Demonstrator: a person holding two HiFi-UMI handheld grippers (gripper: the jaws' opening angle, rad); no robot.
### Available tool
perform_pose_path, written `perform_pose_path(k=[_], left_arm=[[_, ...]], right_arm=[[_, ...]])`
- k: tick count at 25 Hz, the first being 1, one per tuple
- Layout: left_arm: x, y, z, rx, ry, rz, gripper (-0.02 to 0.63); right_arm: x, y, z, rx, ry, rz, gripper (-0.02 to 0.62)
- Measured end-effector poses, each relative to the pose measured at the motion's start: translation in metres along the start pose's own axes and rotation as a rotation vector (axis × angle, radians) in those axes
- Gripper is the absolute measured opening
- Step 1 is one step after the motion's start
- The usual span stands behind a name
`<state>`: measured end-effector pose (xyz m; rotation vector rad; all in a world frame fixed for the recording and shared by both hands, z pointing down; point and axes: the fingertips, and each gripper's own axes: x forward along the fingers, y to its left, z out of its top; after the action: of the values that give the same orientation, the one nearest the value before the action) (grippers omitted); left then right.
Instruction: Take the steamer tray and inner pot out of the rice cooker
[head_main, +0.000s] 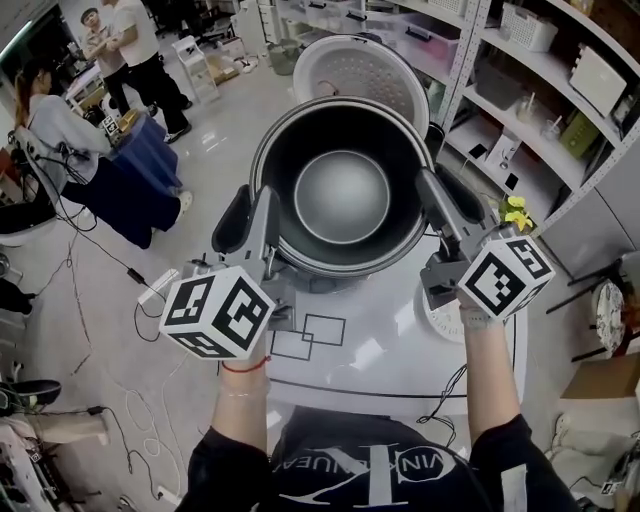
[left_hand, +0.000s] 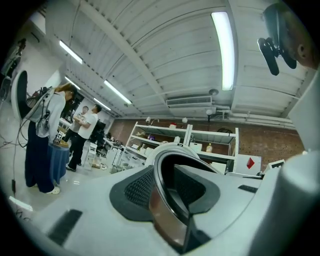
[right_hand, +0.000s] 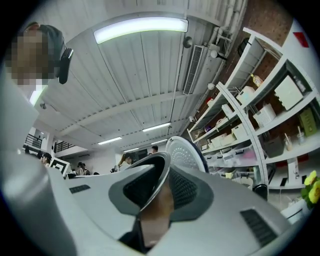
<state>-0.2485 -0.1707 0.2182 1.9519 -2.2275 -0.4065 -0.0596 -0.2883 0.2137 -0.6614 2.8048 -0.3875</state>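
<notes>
Checkered marker cubes loom in the foreground as a person's left gripper (head_main: 252, 215) and right gripper (head_main: 447, 203) each pinch the rim of the dark inner pot (head_main: 342, 195) from opposite sides, one pad inside the wall and one outside. Seen from above, the pot hides the cooker's body on the white table (head_main: 400, 350). Only the open, perforated lid (head_main: 365, 70) shows behind it. Whether the pot has cleared the cooker cannot be told.
</notes>
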Motion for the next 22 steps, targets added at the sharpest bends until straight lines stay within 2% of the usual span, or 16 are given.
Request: perform_pose_path(k=[9,15,22], left_arm=[[-0.021,-0.064,-0.017,-0.022,-0.002,-0.062,0.112],[-0.033,-0.106,-0.053,-0.079,0.042,-0.104,0.112],[-0.046,-0.143,-0.093,-0.106,0.113,-0.168,0.112]], right_arm=[[-0.078,-0.009,0.017,-0.001,-0.031,-0.054,0.086],[-0.14,-0.025,0.014,0.002,-0.012,-0.121,0.087],[-0.202,-0.035,0.004,0.021,-0.015,-0.221,0.086]])
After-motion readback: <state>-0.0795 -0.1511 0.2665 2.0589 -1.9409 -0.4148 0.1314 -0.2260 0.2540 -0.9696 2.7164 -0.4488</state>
